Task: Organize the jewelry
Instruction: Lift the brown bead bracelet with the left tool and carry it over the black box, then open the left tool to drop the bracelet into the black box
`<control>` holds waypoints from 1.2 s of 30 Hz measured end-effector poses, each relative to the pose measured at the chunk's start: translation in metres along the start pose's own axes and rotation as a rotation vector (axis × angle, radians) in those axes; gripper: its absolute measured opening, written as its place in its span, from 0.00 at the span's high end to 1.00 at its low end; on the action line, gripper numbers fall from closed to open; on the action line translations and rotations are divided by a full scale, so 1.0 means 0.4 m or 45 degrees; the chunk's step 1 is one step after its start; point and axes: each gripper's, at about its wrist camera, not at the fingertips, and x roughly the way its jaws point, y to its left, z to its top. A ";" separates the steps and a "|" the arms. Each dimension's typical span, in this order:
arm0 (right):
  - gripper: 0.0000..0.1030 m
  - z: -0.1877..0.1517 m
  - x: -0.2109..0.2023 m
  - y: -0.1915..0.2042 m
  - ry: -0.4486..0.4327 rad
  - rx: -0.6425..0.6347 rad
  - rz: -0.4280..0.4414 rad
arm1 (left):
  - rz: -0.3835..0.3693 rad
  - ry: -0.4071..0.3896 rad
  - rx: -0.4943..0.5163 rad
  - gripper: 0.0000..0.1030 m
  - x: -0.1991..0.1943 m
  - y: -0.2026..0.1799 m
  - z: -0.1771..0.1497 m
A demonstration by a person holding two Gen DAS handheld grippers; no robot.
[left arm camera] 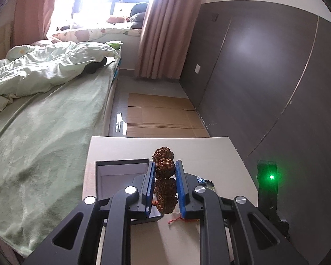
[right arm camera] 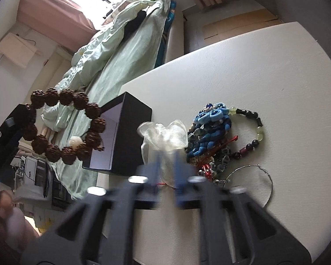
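Note:
My left gripper [left arm camera: 164, 165] is shut on a bracelet of large knobbly brown seed beads [left arm camera: 164, 176] and holds it above the white table [left arm camera: 209, 152]. The right wrist view shows that bracelet [right arm camera: 65, 124] as a full ring hanging in the air left of an open black box [right arm camera: 130, 137]. The box [left arm camera: 121, 172] also lies below the left fingers. My right gripper [right arm camera: 167, 165] is shut on a sheer white organza pouch [right arm camera: 165, 137]. A pile of jewelry [right arm camera: 211, 137] lies right of the pouch.
The pile holds a blue fabric piece, a dark and green beaded bracelet [right arm camera: 257, 130], red cord and a thin wire hoop [right arm camera: 251, 183]. A bed with green bedding [left arm camera: 44, 110] runs along the table's left. A dark wardrobe [left arm camera: 264, 77] stands to the right.

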 end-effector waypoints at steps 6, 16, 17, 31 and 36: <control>0.98 0.004 -0.044 0.015 -0.083 -0.025 0.098 | 0.019 0.003 -0.032 0.84 0.009 0.048 -0.004; 0.98 0.066 -0.125 0.051 -0.269 -0.072 0.296 | -0.002 0.080 -0.105 0.84 0.083 0.114 -0.029; 0.98 0.073 -0.131 0.058 -0.283 -0.082 0.316 | -0.008 0.093 -0.107 0.84 0.091 0.117 -0.034; 0.98 0.113 -0.086 0.202 -0.264 -0.237 0.447 | 0.167 0.021 -0.164 0.49 0.020 0.223 -0.055; 0.98 0.101 -0.046 0.246 -0.217 -0.280 0.454 | 0.205 0.008 -0.173 0.40 -0.015 0.253 -0.068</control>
